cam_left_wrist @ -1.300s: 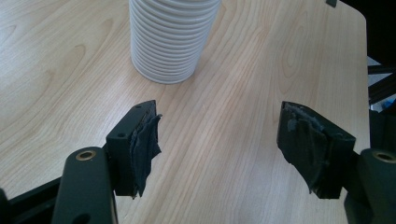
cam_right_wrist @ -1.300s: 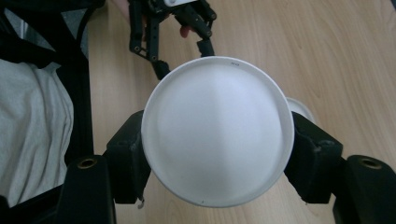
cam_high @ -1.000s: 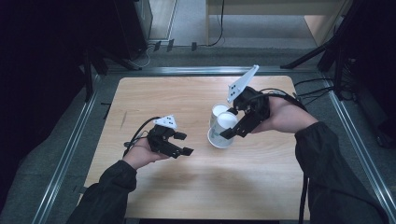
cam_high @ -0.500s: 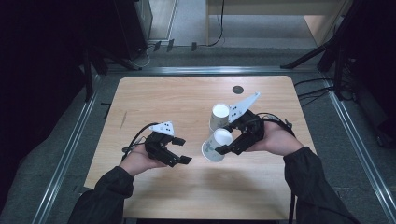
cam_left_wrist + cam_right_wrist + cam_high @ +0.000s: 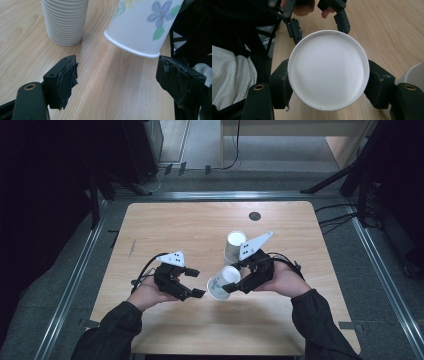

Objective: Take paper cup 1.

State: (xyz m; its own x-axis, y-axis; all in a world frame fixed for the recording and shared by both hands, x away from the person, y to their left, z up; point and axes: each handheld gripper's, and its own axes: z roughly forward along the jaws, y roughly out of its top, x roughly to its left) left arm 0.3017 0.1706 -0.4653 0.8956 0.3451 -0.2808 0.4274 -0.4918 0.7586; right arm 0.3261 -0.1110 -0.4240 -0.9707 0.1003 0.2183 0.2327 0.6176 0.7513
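1. Right hand-held gripper (image 5: pixel 235 285) has pulled one paper cup (image 5: pixel 220 281) off the cup stack (image 5: pixel 234 246) and brought it toward the person. Jaws are clamped on its sides, and it is tipped and clear of the surface (image 5: pixel 165 225).
2. Left hand-held gripper (image 5: pixel 196 282) has edged closer, jaws wide apart and empty, with the cup's rim just ahead of them.
3. Separation looks done; likely a handover next.

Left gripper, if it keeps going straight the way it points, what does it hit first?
Probably the flowered white paper cup held tilted by the right gripper; it hangs between the open left gripper jaws' line. Depth is unclear.
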